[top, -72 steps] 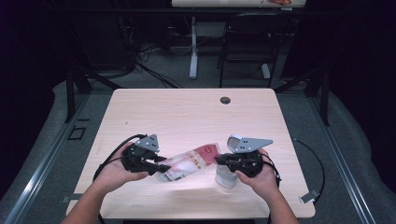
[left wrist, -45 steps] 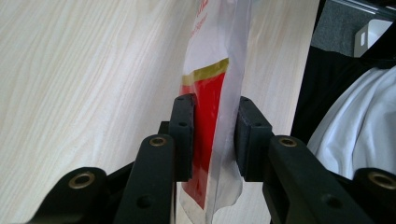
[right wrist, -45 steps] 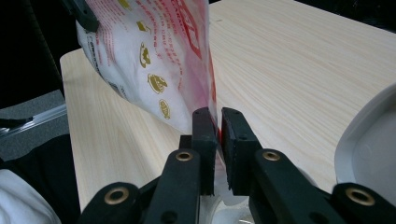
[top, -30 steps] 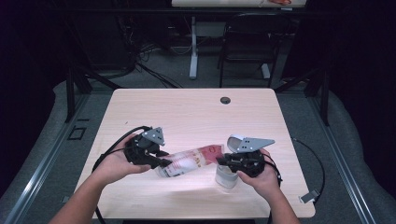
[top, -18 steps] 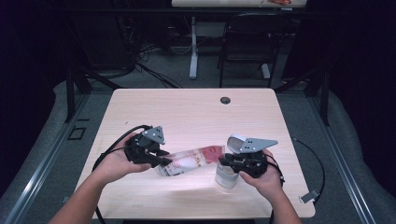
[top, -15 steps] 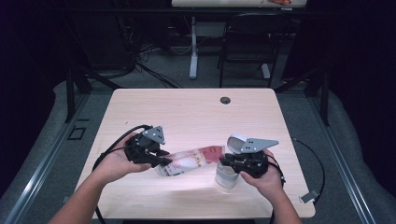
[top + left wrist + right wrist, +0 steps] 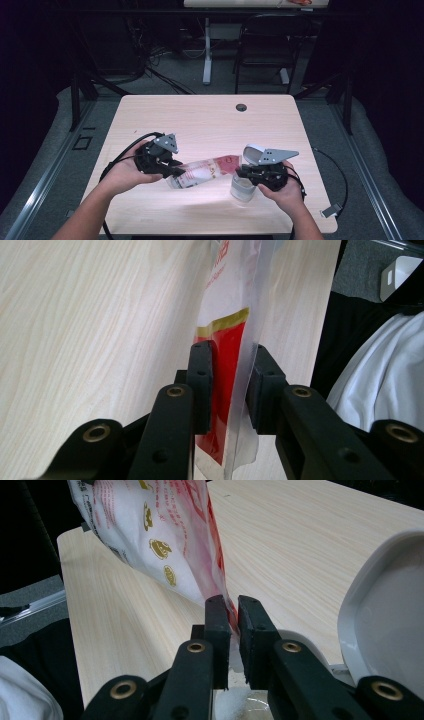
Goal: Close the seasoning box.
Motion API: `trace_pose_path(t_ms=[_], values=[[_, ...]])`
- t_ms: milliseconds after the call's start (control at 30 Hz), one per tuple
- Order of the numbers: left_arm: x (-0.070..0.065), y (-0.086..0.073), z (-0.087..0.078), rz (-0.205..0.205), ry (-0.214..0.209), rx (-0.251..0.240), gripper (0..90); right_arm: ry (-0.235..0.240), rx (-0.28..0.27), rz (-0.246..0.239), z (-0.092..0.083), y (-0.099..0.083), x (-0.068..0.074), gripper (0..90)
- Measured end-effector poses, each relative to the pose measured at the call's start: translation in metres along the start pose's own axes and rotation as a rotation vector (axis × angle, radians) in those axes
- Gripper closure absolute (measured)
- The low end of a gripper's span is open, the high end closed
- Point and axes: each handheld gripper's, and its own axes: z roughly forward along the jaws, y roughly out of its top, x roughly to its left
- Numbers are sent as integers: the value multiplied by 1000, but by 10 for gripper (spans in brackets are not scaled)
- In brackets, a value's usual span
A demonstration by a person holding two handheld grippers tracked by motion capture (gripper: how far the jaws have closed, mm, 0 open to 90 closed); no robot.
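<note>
Both grippers pinch the bag (image 7: pixel 204 172), the left gripper (image 7: pixel 172 170) low and the right gripper (image 7: pixel 239 170) at its mouth, so tip slowly over the cup (image 7: pixel 243 189).

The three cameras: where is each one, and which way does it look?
High view: above the table, looking forward and down; forearms, both hands.
Left gripper view: on the left gripper, looking along its jaws at the bag.
Right gripper view: on the right gripper, jaws pinching the bag's corner.
All share the bag.
</note>
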Motion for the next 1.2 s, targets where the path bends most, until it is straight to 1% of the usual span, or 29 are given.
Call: trace_pose_path(t_ms=[333,433,533,700,800,1200], values=[[0,3,-1,8,2,10,762,2,5,0,-1,0,-1,837],[-1,4,-1,4,0,14,763,3,4,-1,-1,0,-1,836],[-1,6,-2,11,3,18,765,5,2,1,0,-1,-1,836],[-1,8,-3,10,1,22,768,3,-2,2,0,-1,-1,836],[-1,10,-4,19,2,29,769,5,-2,5,0,-2,-1,835],[1,18,-8,18,1,30,779,8,-8,14,0,-3,-3,838]])
